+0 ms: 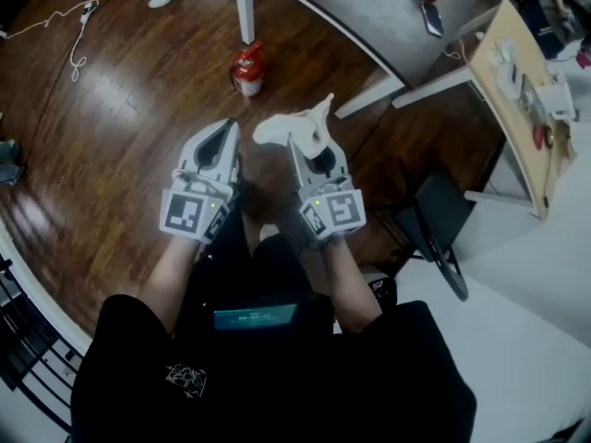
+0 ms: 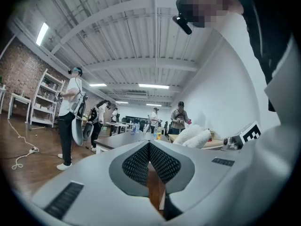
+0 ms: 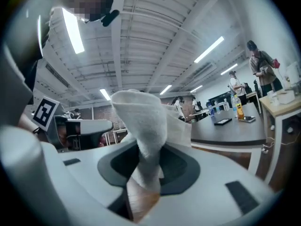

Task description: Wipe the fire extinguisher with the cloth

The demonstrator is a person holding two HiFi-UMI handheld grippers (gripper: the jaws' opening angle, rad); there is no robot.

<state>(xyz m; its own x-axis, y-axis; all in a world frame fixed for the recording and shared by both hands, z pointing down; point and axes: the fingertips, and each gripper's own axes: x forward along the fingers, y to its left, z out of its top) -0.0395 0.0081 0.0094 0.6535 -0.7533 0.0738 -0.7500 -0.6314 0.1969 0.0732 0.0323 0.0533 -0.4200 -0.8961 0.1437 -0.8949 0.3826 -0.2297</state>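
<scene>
A small red fire extinguisher (image 1: 248, 68) stands on the wooden floor beside a white table leg, ahead of both grippers. My right gripper (image 1: 307, 142) is shut on a white cloth (image 1: 294, 128), which sticks up out of its jaws; in the right gripper view the cloth (image 3: 143, 134) fills the middle. My left gripper (image 1: 220, 140) is held beside it, jaws shut with nothing between them, its tips (image 2: 149, 145) touching. Both grippers are raised and point up and forward, well short of the extinguisher. The cloth (image 2: 193, 137) also shows at the right of the left gripper view.
A grey table (image 1: 369, 17) with white legs stands behind the extinguisher. A wooden bench (image 1: 522, 90) with tools lies at the right, and a black chair (image 1: 439, 220) is next to me. A white cable (image 1: 74, 35) trails on the floor at far left. Several people stand around the room.
</scene>
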